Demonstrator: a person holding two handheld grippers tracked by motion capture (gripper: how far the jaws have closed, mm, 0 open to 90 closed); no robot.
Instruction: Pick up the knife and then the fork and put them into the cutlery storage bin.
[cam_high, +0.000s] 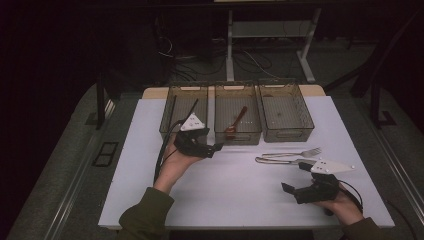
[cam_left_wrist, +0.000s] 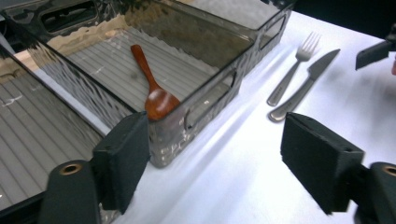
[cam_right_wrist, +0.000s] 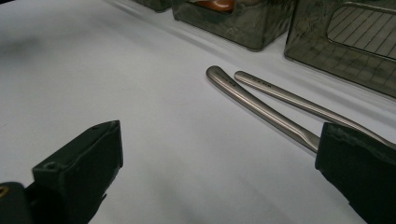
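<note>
Wooden spoon (cam_high: 235, 123) already in the middle bin (cam_high: 238, 135) — fork (cam_high: 292, 153) and knife (cam_high: 280, 160) left on the table (cam_high: 240, 195). Left gripper (cam_high: 216, 147) open, empty; right gripper (cam_high: 295, 177) open near the knife handle.

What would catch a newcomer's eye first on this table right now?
Probably the wooden spoon, the one warm colour, lying in the middle bin of three smoky clear bins at the far edge. Next, the fork and knife side by side on the white table, just ahead of the open right gripper. The left gripper is open near the middle bin.
</note>
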